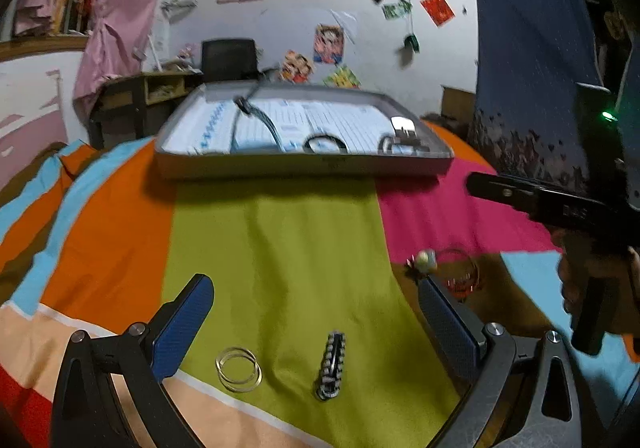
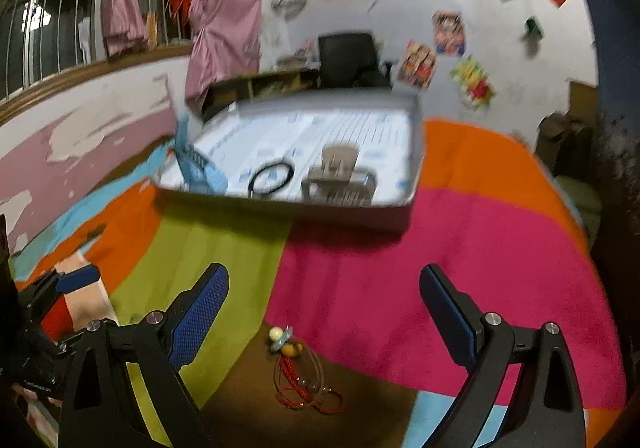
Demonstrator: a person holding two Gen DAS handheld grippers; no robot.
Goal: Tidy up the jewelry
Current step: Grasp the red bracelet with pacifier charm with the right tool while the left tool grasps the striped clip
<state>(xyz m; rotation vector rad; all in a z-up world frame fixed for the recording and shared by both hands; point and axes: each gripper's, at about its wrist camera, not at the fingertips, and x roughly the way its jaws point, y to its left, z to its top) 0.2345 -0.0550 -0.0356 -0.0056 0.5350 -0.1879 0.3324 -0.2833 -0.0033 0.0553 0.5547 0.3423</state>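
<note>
My left gripper (image 1: 316,288) is open above the green patch of cloth. Between its fingers and closer to me lie thin silver rings (image 1: 239,368) and a dark beaded bracelet (image 1: 333,366). My right gripper (image 2: 324,284) is open too, with a red string bracelet (image 2: 305,382) carrying beads lying between its fingers near the pink patch. That red bracelet (image 1: 460,274) also shows at the right in the left wrist view. A grey tray (image 1: 304,163) ahead holds a black ring (image 1: 325,143), a metal watch band (image 1: 400,141) and a blue strap (image 1: 264,117).
A colourful patchwork cloth (image 1: 276,240) covers the surface. The tray (image 2: 352,215) sits at its far side. A hand holding the right gripper (image 1: 572,215) fills the right edge of the left wrist view. Beyond are a desk, a chair and a poster-covered wall.
</note>
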